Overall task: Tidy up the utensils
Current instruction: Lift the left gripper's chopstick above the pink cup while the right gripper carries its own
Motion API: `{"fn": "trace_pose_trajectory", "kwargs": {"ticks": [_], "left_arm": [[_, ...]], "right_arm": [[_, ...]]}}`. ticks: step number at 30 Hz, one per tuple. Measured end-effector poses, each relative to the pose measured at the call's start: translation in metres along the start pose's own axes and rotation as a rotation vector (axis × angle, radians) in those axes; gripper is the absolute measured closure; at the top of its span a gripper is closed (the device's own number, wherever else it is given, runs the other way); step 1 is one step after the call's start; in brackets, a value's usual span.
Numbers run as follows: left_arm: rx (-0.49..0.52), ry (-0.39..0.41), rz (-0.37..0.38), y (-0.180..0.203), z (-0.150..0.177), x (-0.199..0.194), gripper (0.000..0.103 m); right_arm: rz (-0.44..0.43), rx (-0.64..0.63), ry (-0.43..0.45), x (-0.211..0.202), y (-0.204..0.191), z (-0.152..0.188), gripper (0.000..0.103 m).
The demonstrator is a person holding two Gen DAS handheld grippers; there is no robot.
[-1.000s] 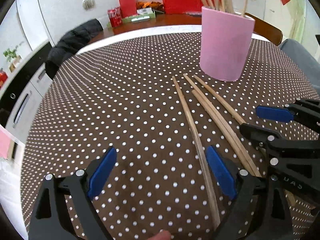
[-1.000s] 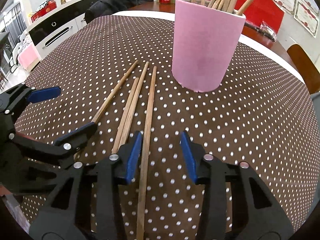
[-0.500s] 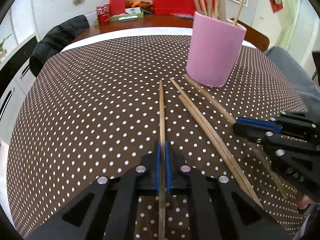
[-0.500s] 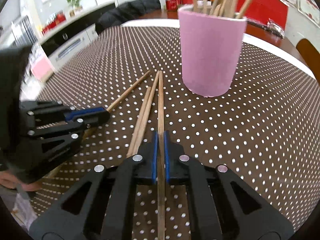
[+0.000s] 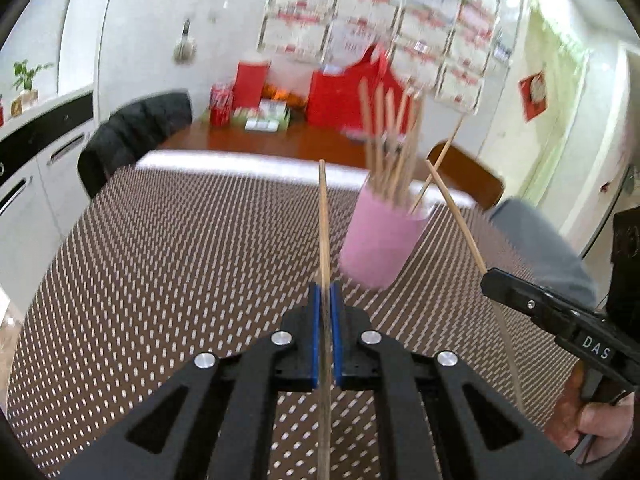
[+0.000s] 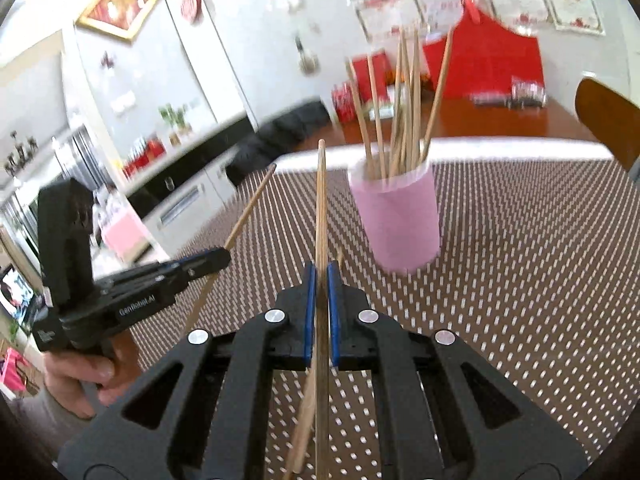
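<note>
**Both grippers clamped on a chopstick above the dotted surface**

On the left, the left gripper (image 5: 325,300) has its jaws squeezed nearly together on one wooden chopstick (image 5: 324,216), which sticks out ahead of the blue pads, clear of the brown dotted surface (image 5: 168,272). In the right wrist view a hand (image 6: 86,376) grips its handle. Between the two grippers, two more chopsticks (image 6: 306,412) lie on the cloth under the right gripper. To the right, the right gripper (image 6: 321,280) is likewise clamped on its own chopstick (image 6: 321,200), raised off the cloth. Ahead and right of both stands the pink cup (image 6: 398,220), upright, with many chopsticks in it.
</note>
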State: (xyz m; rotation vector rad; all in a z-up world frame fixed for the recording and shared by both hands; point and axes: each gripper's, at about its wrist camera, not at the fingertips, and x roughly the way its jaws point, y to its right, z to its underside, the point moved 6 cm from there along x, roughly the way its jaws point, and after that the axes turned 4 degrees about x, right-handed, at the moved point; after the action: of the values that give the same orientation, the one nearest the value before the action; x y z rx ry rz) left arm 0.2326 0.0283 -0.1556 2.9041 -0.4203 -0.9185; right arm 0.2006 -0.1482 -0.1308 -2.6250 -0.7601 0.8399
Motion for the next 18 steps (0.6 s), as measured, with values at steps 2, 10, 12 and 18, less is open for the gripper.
{"fn": "trace_pose_trajectory", "kwargs": {"ticks": [2,10,12,18], "left_arm": [[0.012,0.052,0.023,0.008,-0.016,-0.011,0.098],[0.038,0.235,0.085,0.036,-0.084,-0.036,0.098],[0.033,0.271,0.11,0.044,-0.099,-0.039,0.098],[0.012,0.38,0.185,0.057,-0.154,-0.034,0.098]], "right_arm": [[-0.005,0.0,0.044,-0.011,-0.001,-0.012,0.097],[-0.004,0.0,0.224,-0.04,-0.005,-0.074,0.097],[-0.002,0.004,0.261,-0.044,-0.004,-0.091,0.097],[0.007,-0.025,0.338,-0.05,-0.011,-0.135,0.097]]}}
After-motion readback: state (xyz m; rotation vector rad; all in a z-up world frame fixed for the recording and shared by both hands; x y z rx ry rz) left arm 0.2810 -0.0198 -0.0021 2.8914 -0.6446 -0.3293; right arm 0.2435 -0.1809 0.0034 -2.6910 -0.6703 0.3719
